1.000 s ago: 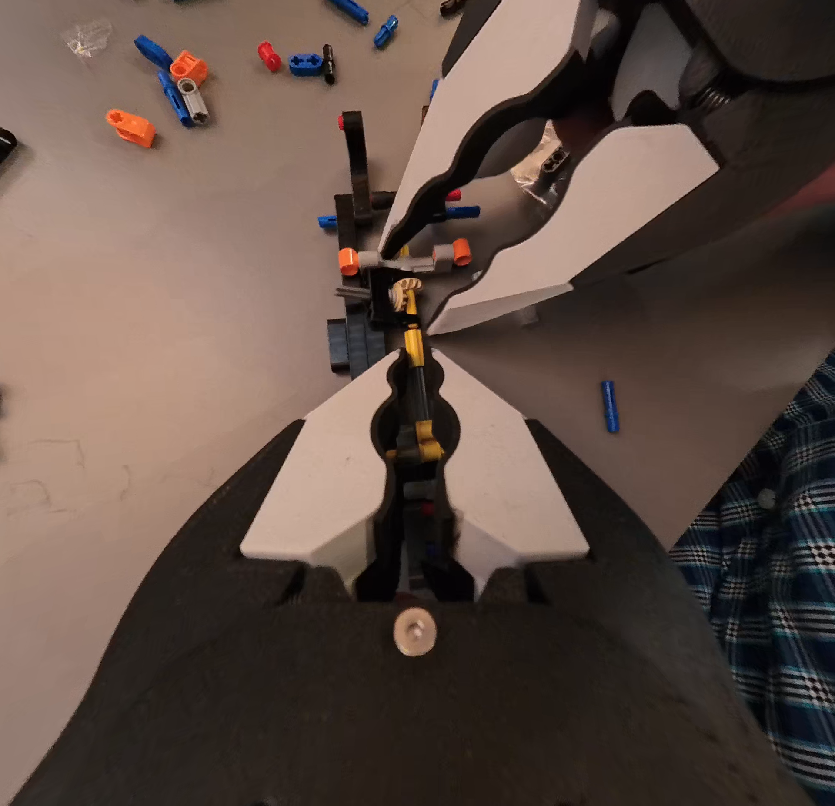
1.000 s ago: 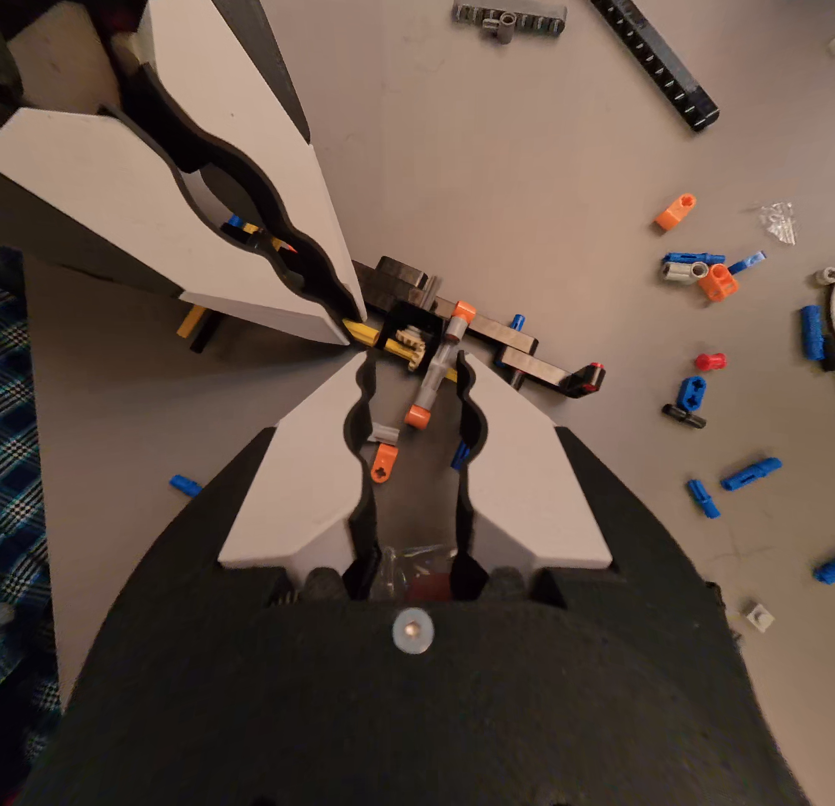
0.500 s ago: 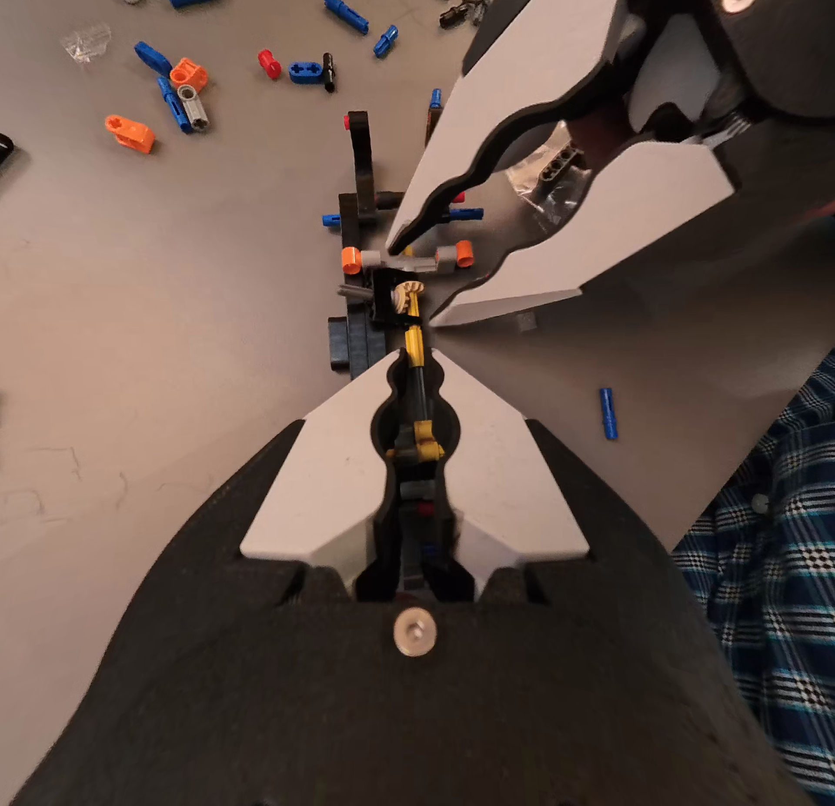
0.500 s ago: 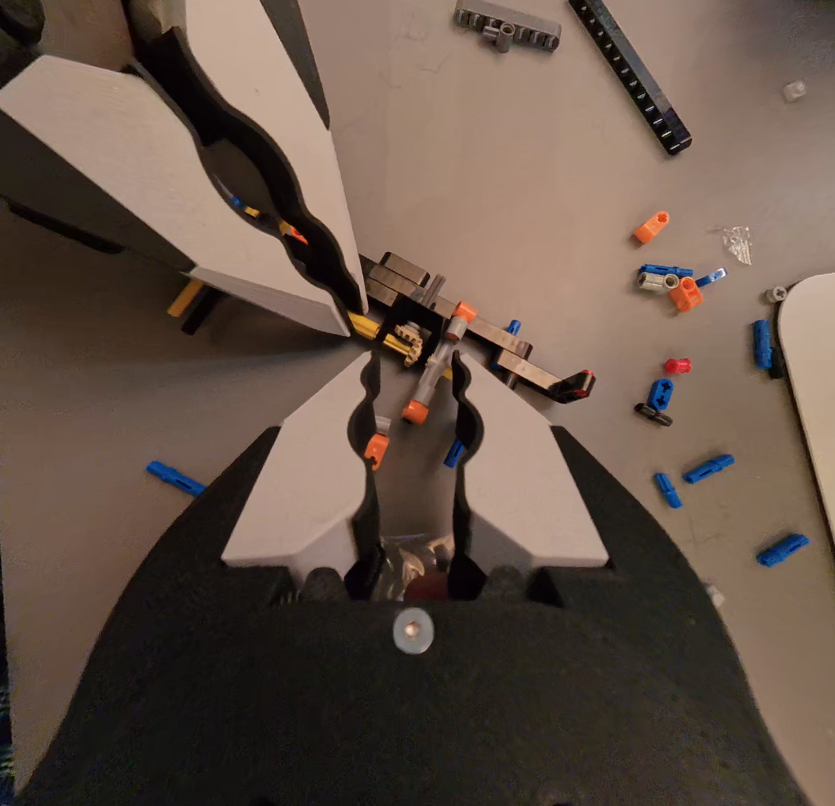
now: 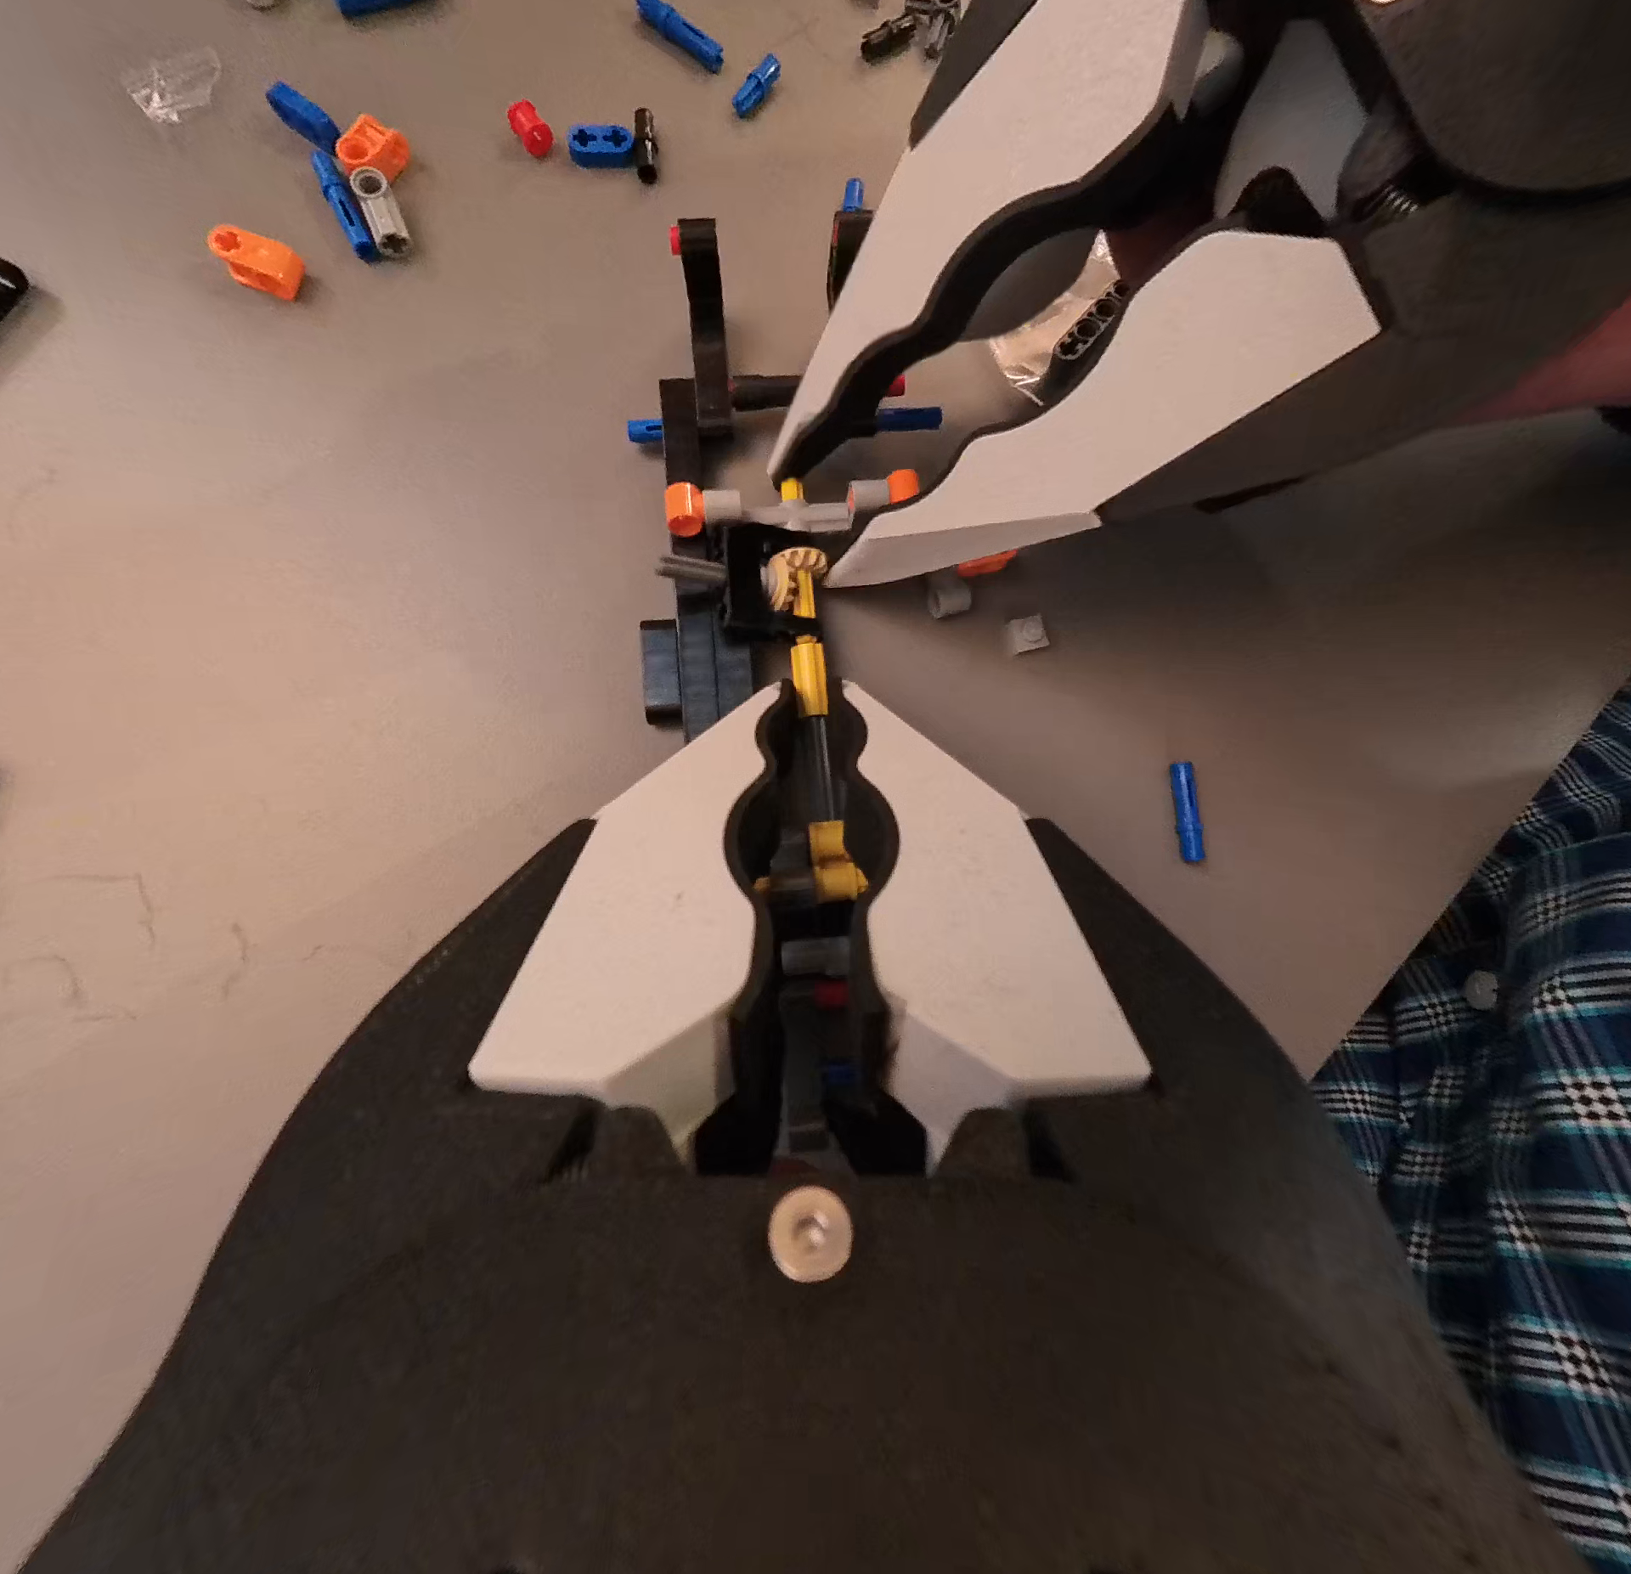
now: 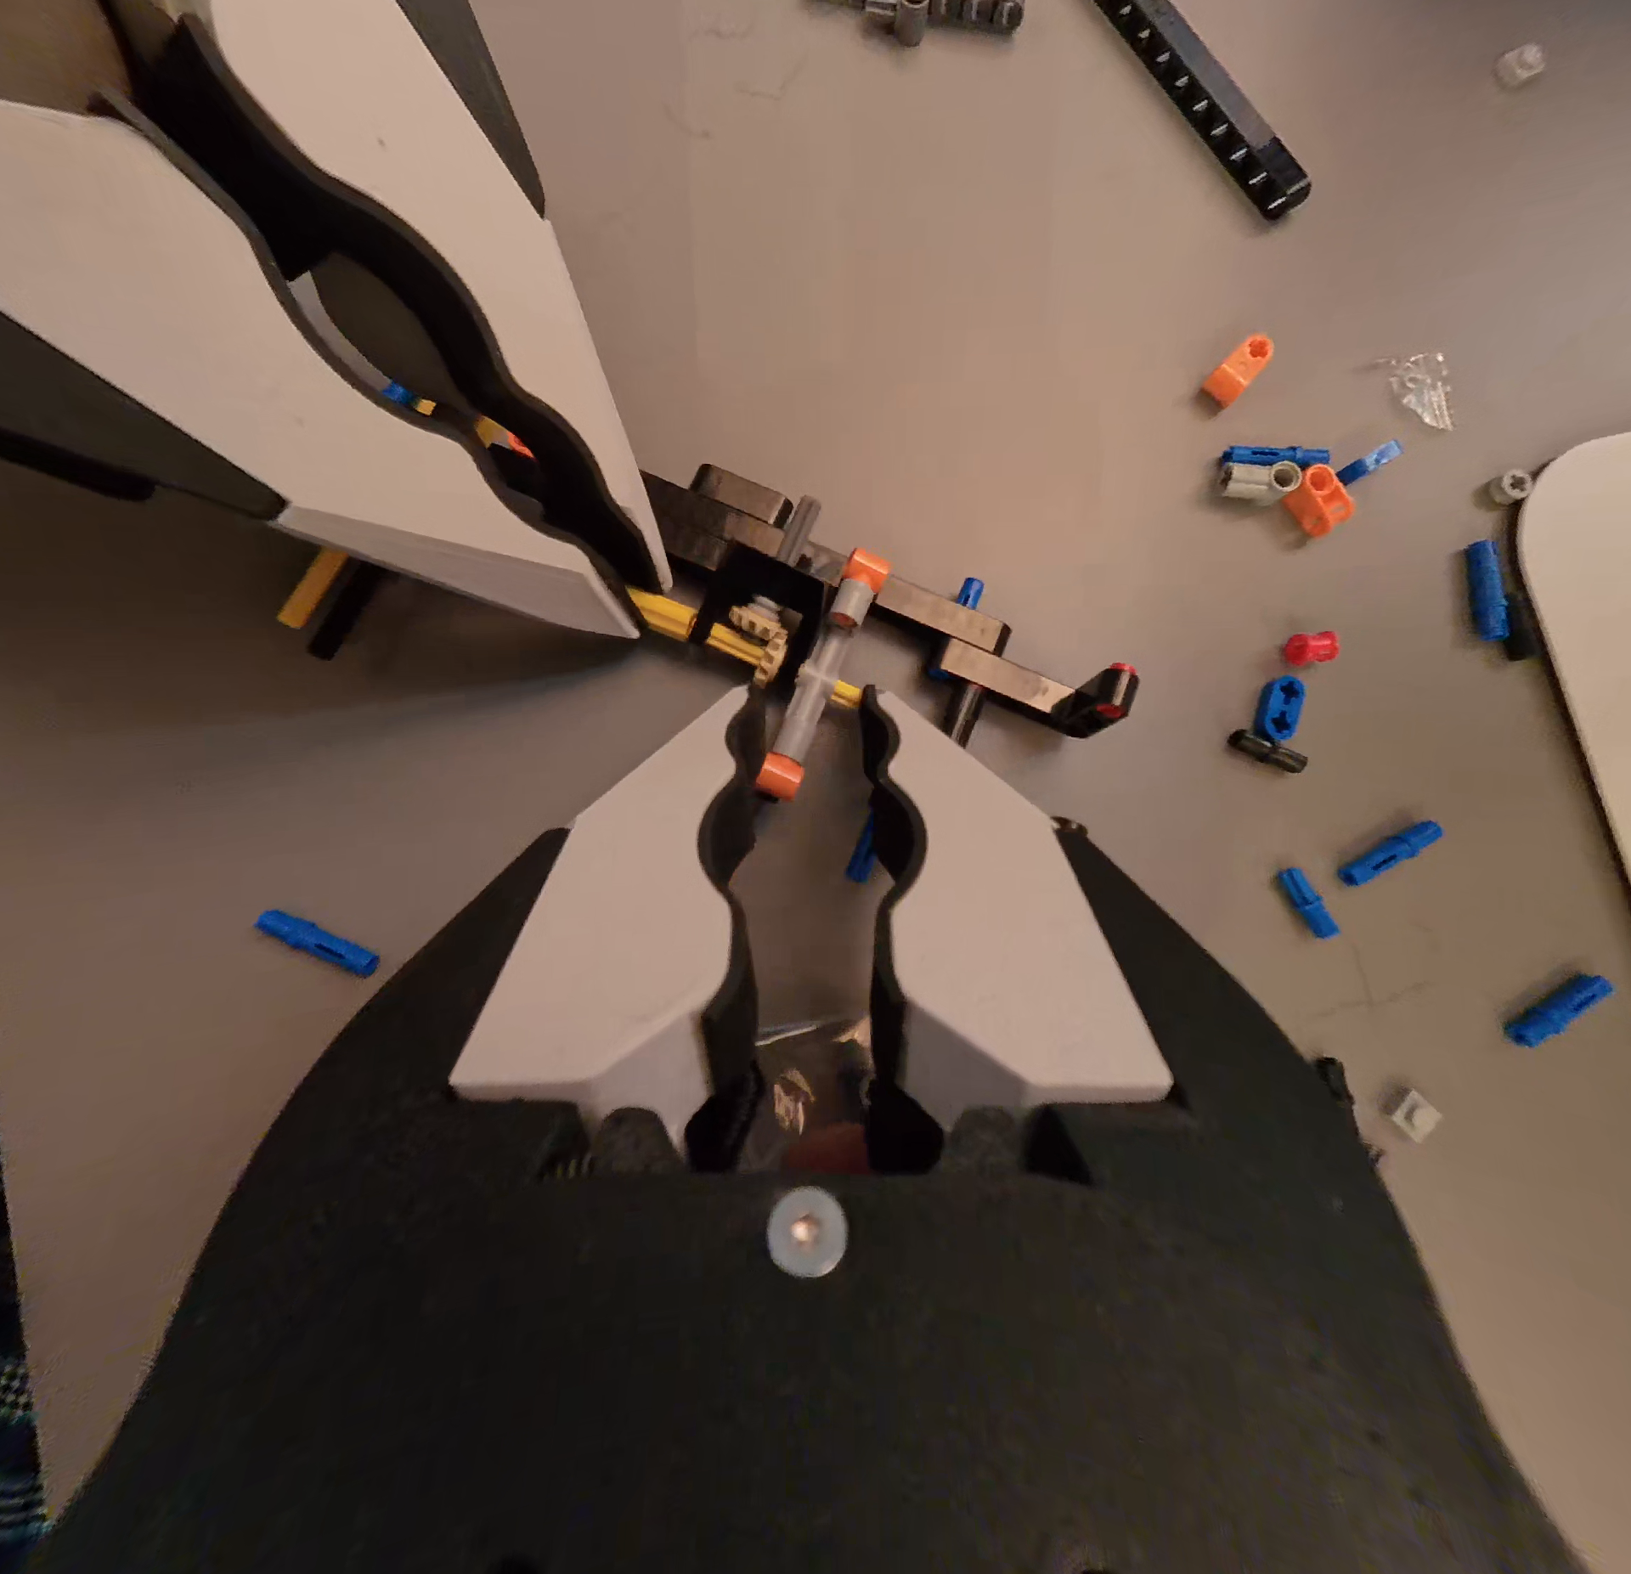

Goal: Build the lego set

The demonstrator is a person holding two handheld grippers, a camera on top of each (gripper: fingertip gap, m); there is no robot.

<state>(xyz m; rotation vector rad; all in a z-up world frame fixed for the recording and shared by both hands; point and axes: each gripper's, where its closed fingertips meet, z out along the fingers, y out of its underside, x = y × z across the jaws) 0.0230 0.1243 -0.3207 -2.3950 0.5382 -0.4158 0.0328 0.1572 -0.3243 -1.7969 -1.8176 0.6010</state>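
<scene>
Lego build (image 5: 799, 614) sits at centre of table, clamped at its yellow axle by left gripper (image 5: 810, 693), jaws narrow on it. Right gripper (image 6: 807, 702): jaws part-open, straddling grey cross-axle (image 6: 816, 676), w/ orange cap (image 6: 778, 775) between them; no grip seen. Change vs 1 s ago: right gripper closer in, orange connector no longer betw. its jaws. Judged: alignment/press step pending. Loose pins (image 6: 1390, 852) at 3 o'clock, black beam (image 6: 1183, 75) at 1 o'clock.
</scene>
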